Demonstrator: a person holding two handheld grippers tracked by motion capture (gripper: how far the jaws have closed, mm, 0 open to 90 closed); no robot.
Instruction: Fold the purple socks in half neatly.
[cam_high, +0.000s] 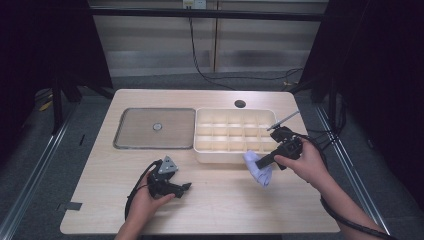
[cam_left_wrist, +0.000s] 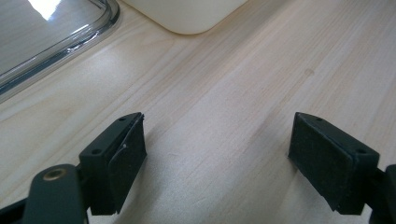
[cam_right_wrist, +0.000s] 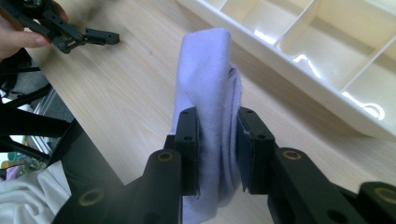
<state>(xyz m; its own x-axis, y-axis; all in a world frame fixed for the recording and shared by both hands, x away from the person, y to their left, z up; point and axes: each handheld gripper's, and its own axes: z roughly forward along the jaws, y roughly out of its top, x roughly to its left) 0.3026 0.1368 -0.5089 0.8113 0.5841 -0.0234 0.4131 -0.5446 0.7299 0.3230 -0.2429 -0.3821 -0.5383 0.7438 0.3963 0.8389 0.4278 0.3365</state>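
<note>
— Where is the cloth (cam_right_wrist: 208, 79)?
— Pinched between the right gripper's (cam_right_wrist: 218, 140) pads, hanging just in front of the divided tray (cam_high: 234, 156).
— The left gripper (cam_left_wrist: 215, 158)?
— Spread wide, holding nothing, near that tray.

Lavender folded cloth (cam_right_wrist: 210, 116), hanging pinched, just beside compartment tray (cam_right_wrist: 299, 79)

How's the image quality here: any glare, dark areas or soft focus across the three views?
High view: dim and soft, black surroundings, evenly lit table. Left gripper view: a bright glare patch on the clear lid, whose edge is blurred. Right gripper view: sharp on the lilac cloth, glints on the divided tray, dark underexposed lower left.
</note>
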